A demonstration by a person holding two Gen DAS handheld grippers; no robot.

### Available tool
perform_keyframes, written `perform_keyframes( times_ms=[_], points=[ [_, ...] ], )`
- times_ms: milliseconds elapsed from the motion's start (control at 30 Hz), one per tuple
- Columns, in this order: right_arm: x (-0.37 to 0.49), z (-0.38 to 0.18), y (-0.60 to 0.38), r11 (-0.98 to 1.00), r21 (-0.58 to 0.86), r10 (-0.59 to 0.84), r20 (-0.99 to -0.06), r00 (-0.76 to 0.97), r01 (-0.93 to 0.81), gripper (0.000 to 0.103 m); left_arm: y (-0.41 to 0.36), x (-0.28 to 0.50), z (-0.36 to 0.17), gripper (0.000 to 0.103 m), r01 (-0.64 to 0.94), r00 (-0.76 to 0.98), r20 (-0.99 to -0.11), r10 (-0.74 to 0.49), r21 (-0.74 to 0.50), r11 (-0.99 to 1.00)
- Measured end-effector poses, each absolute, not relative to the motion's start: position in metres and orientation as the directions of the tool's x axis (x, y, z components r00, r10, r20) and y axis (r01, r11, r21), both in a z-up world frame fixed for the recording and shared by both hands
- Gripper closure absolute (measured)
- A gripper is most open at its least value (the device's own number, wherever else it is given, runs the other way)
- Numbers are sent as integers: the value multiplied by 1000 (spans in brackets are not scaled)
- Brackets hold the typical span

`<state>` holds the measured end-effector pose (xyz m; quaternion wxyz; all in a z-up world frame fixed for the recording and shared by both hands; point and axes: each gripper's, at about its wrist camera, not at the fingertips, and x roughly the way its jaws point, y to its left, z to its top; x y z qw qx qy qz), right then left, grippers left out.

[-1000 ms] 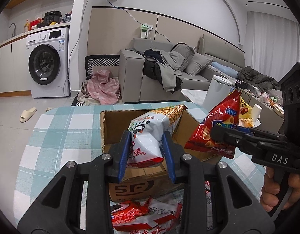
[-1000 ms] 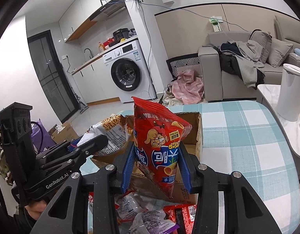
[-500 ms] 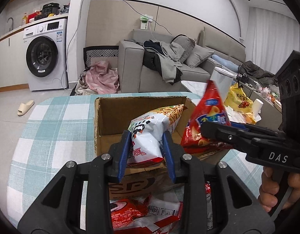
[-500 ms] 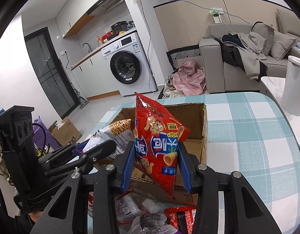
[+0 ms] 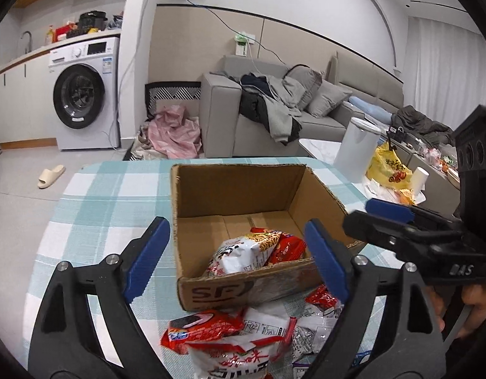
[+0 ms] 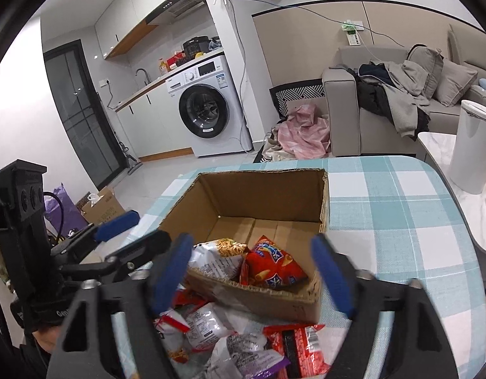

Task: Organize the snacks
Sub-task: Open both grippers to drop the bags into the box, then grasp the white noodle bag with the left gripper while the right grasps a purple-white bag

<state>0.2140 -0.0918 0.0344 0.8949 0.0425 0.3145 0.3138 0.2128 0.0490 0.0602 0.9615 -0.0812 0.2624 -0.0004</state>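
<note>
- Left wrist view: the left gripper (image 5: 236, 259) has just spread its jaws wide and holds nothing; the white snack bag (image 5: 239, 254) lies in the cardboard box (image 5: 239, 189) below.
- The right gripper (image 6: 258, 271) has likewise just opened wide, empty; the red chip bag (image 6: 271, 268) lies in the box beside the white one.
- More snack packets (image 5: 243, 334) lie heaped on the checked tablecloth (image 5: 94, 202), just in front of the box.

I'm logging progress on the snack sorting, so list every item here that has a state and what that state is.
Brown cardboard box: open-topped, upright on the checked tablecloth.
White noodle-print snack bag: lying in the box.
Red chip bag: lying in the box beside it.
Left hand-held gripper: just opened, empty.
Right hand-held gripper: just opened, empty.
Loose snack packets: still outside, piled before the box.
</note>
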Motion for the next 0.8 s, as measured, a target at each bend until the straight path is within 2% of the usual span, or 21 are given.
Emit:
perform_keyframes(
  times_ms=[67,100,300,800],
  points=[
    [206,36,-98,798,278,593,-525,611,-535,4,50,204,63,9,-46,858,-511,-38,-152,987],
    [202,36,-100,801,276,589,-526,614,-532,2,50,198,66,0,-56,858,-513,-27,-146,988],
    [182,32,-115,838,263,533,-579,617,-478,1,59,162,70,1,-88,865,-501,-1,-153,984],
    [144,17,-127,830,274,542,-604,585,-486,1,45,112,50,1,-85,835,-550,20,-93,992]
  ],
)
